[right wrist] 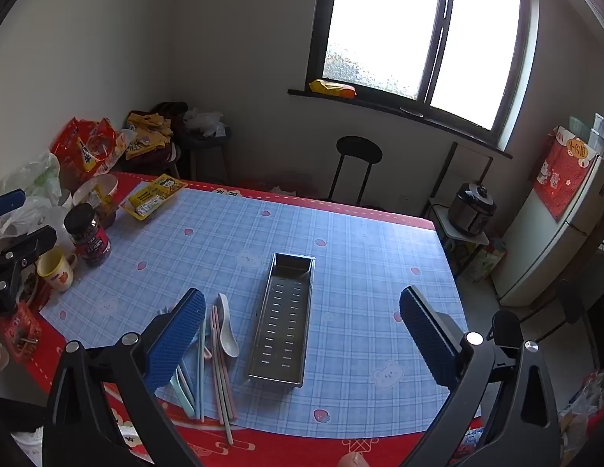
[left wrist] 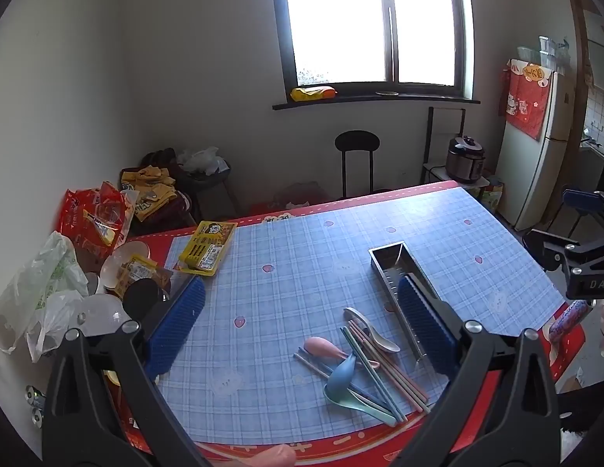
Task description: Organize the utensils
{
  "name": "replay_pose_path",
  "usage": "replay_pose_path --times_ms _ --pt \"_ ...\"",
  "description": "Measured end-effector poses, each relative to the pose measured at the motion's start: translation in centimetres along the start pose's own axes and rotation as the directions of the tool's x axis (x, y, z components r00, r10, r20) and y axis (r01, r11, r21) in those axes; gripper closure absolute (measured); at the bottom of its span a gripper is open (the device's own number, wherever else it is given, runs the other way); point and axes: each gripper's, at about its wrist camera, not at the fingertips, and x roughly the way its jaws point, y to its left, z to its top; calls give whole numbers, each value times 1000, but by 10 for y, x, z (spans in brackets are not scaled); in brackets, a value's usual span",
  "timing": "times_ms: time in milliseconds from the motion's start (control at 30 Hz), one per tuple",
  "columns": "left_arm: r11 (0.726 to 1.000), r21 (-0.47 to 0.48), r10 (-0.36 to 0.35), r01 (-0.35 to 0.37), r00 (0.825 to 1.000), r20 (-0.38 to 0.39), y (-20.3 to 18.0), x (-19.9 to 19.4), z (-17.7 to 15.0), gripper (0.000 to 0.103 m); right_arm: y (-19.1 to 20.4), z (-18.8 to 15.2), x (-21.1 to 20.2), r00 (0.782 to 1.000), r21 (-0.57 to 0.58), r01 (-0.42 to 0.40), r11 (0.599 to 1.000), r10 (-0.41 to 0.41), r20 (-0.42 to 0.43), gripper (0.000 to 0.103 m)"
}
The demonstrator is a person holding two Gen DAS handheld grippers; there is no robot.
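the left tool (left wrist: 302,327) hangs above the surface (left wrist: 294,257) with its blue-padded fingers (left wrist: 177,323) spread wide apart and nothing between them. below and slightly right of its midline lies the heap of utensils: a pink spoon (left wrist: 323,348), a blue spoon (left wrist: 340,379), a metal spoon (left wrist: 370,329), and long pink chopsticks (left wrist: 387,366) and green chopsticks (left wrist: 374,373) crossing one another near the front edge. the steel tray (left wrist: 387,262) sits just right of the heap, its near end hidden behind the right-hand finger.

the right tool (right wrist: 302,334) is likewise held above the surface, fingers (right wrist: 426,334) well apart, gripping nothing. the perforated steel tray (right wrist: 286,319) lies lengthwise between them, left of the midpoint, with nothing in it. the utensils lie just left of the tray, partly under the left-hand finger: a white-looking spoon (right wrist: 228,330), pink chopsticks (right wrist: 222,373) and pale green chopsticks (right wrist: 201,369) running toward the front edge.

at the surface's far left stand a dark-lidded jar (right wrist: 87,233), a yellow mug (right wrist: 56,268), a bowl (right wrist: 97,190) and a yellow packet (right wrist: 152,196), well apart from the utensils.
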Motion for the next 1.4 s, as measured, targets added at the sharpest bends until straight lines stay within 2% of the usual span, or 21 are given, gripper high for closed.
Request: replay_pose_path --times_ms 733,900,1400 --pt "1000 4 -2 2 1000 -4 3 0 2 5 1 2 -2 1000 6 -15 1000 15 0 5" --pt "1000 6 0 0 1000 -7 3 1 -4 5 3 2 1 1000 -3 23 1000 -23 -18 5" --pt "1000 4 -1 1 1000 -10 0 1 -6 5 2 3 6 1000 18 -6 1000 6 -23 5"
